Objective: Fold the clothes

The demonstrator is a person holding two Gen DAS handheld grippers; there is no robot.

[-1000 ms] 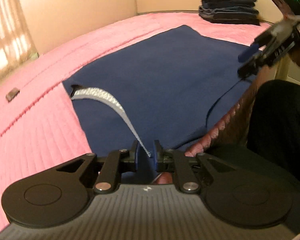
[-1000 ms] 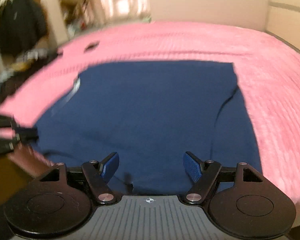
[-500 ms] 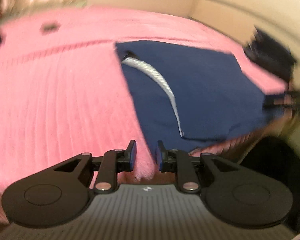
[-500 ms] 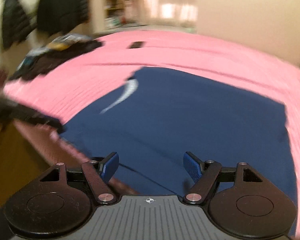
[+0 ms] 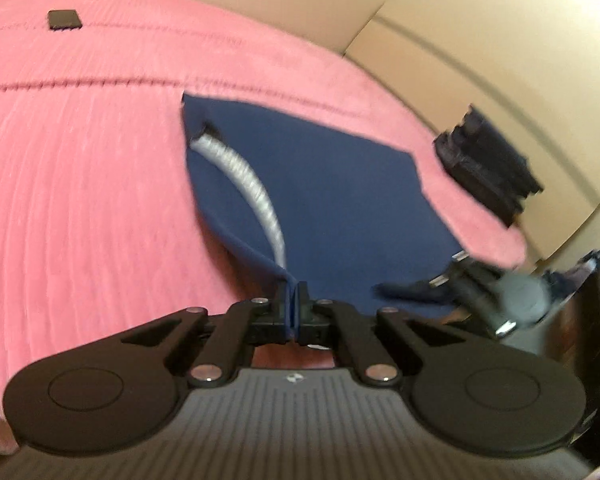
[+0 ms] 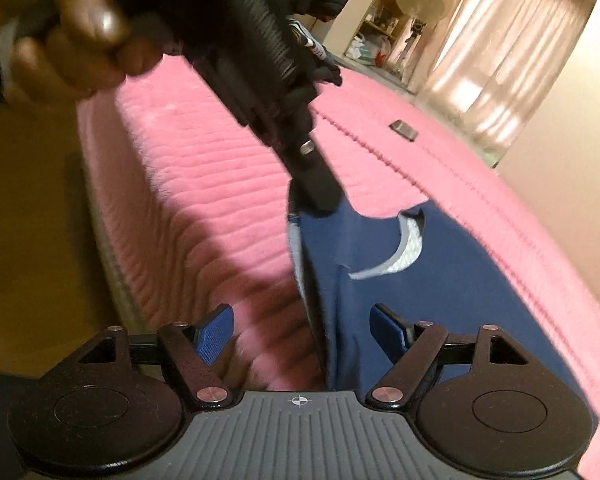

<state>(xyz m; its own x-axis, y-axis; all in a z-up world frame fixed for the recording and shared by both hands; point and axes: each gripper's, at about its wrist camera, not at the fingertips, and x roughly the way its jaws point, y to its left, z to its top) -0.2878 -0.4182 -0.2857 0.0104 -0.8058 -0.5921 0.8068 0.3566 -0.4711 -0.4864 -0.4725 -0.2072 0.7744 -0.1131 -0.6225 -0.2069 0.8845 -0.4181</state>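
On the pink bed (image 5: 100, 184) lies the navy garment (image 5: 332, 200), spread flat with its grey-lined collar (image 5: 252, 184) showing; the left tool (image 5: 293, 300) is clamped on the garment's near edge, lifting it slightly; the right tool (image 6: 302, 330) stands with its blue pads (image 6: 214, 336) wide apart above the garment's edge, gripping nothing; a stack of folded dark clothes (image 5: 488, 172) sits at the bed's far corner; a small dark object (image 5: 64, 19) rests well apart.

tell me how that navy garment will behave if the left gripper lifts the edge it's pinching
Probably floppy: the navy garment already tents up to the shut left gripper. It likely drags rather than slides on the plush pink bedspread. Seems light.
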